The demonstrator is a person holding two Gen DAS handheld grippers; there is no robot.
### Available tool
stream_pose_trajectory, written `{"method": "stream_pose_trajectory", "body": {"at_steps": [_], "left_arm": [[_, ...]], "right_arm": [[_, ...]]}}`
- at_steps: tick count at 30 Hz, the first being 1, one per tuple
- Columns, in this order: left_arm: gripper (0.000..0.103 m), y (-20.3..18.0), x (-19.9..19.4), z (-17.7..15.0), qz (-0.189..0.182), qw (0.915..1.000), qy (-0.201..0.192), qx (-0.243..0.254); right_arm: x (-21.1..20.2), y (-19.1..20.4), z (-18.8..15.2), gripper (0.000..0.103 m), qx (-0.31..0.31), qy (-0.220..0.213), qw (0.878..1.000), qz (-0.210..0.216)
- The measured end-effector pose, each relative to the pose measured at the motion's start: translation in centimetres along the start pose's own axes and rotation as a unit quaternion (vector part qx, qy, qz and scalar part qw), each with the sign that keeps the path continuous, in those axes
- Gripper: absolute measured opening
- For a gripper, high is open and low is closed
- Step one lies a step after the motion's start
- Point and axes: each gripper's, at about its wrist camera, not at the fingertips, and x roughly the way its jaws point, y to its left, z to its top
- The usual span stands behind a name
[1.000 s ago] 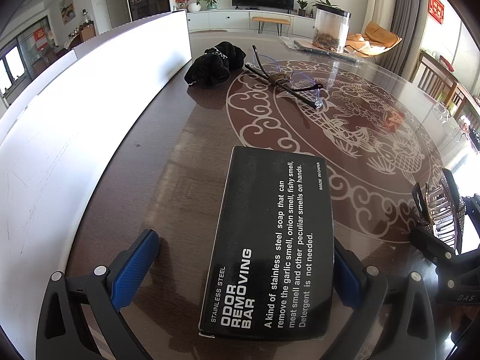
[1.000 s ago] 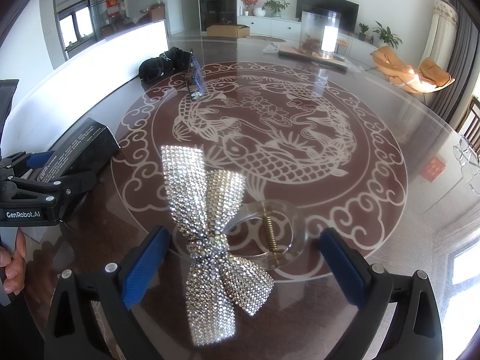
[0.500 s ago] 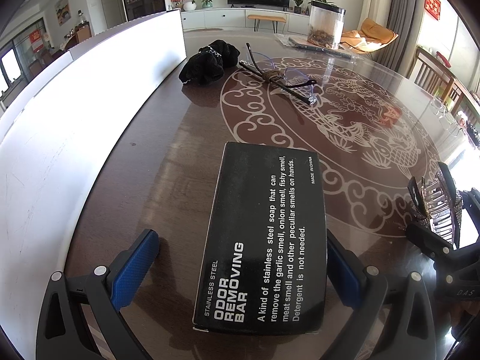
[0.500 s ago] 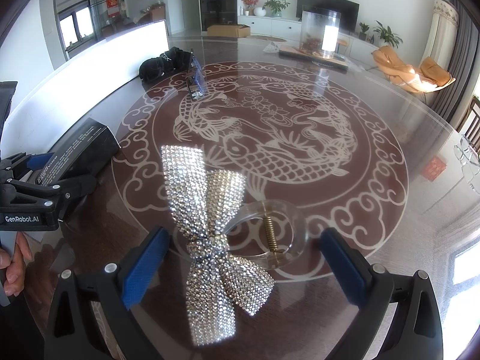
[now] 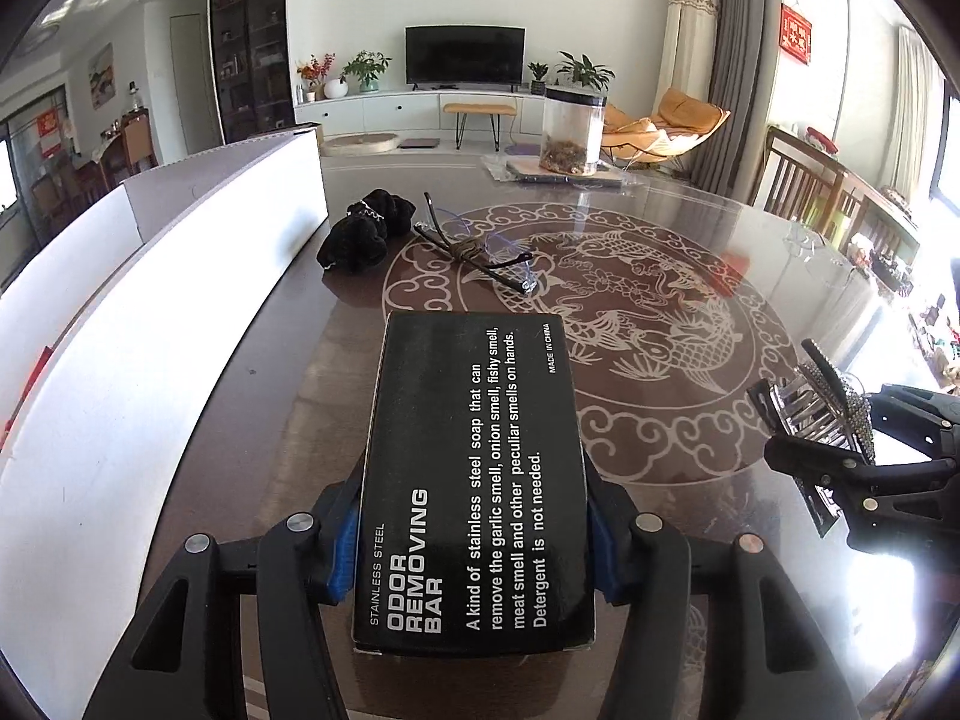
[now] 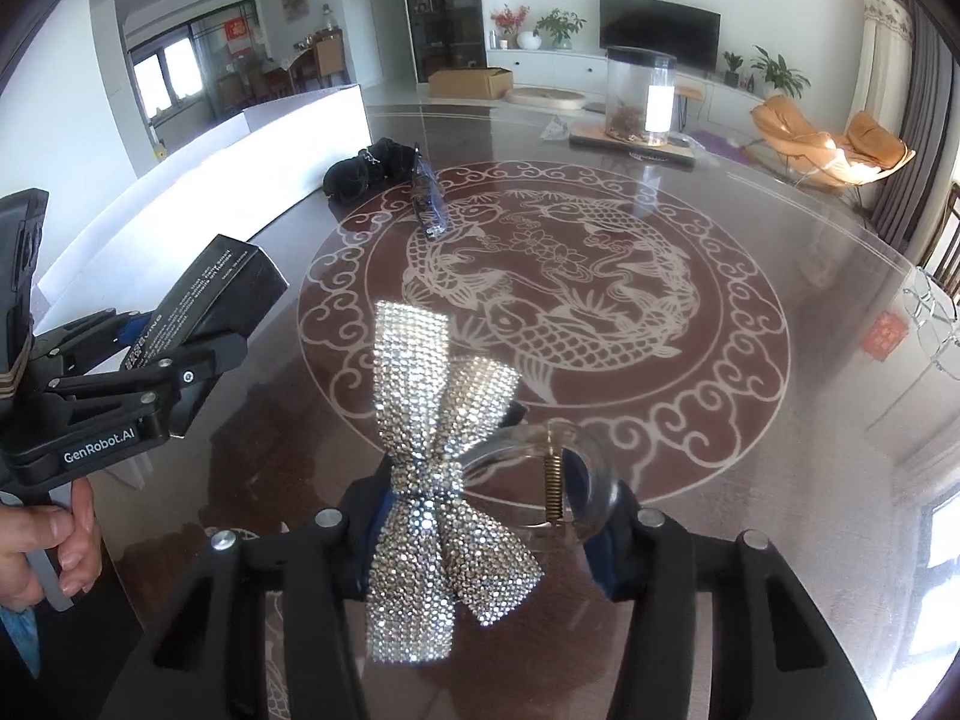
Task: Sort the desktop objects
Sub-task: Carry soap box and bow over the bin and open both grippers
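While 2 hand-held grippers close, 1 box (image 5: 477, 480), 1 bow clip (image 6: 438, 480)

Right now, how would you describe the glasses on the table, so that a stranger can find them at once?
Look at the round table with the pale fish pattern. At the pattern's far left edge, near the end of the white box, the glasses lie folded, beside a black cloth bundle. The glasses alone have thin dark arms and clear lenses.
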Motion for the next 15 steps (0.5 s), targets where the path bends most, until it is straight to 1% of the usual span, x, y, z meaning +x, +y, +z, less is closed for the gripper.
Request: {"method": "stream_pose_trajectory", "body": {"at_steps": [3, 5, 8, 10, 12, 14, 15], "left_arm": [[0.057, 1.5, -1.7, 0.1, -0.009, 0.9993, -0.004, -0.037], [0.057, 2.7, -3.3, -0.1, -0.008, 0.9979, -0.012, -0.063], [0.057, 5.5, -6.3, 0.5, -0.009, 0.9936, -0.030, -0.109], [0.057, 7.8, -8.8, 1.5, -0.002, 0.9898, -0.050, -0.133], [0.057, 10.8, -11.3, 2.8, 0.013, 0.9855, -0.073, -0.153], [0.058, 14.1, -13.3, 4.0, 0.037, 0.9810, -0.090, -0.168], [0.058, 15.8, -14.0, 4.5, 0.055, 0.9787, -0.095, -0.173]], "right_arm": [[-0.6, 0.1, 0.7, 0.052, 0.003, -0.001, 1.000, 0.007], [-1.2, 0.7, 2.1, 0.052, 0.003, -0.012, 1.000, 0.019], [-1.7, 2.8, 5.0, 0.052, -0.011, -0.030, 0.999, 0.041], [-1.8, 5.2, 7.3, 0.052, -0.025, -0.041, 0.997, 0.064], [-2.0, 8.3, 10.0, 0.052, -0.045, -0.057, 0.994, 0.088], [-2.2, 12.0, 12.6, 0.052, -0.068, -0.075, 0.988, 0.113], [-2.2, 14.1, 13.9, 0.052, -0.080, -0.082, 0.985, 0.127]]}}
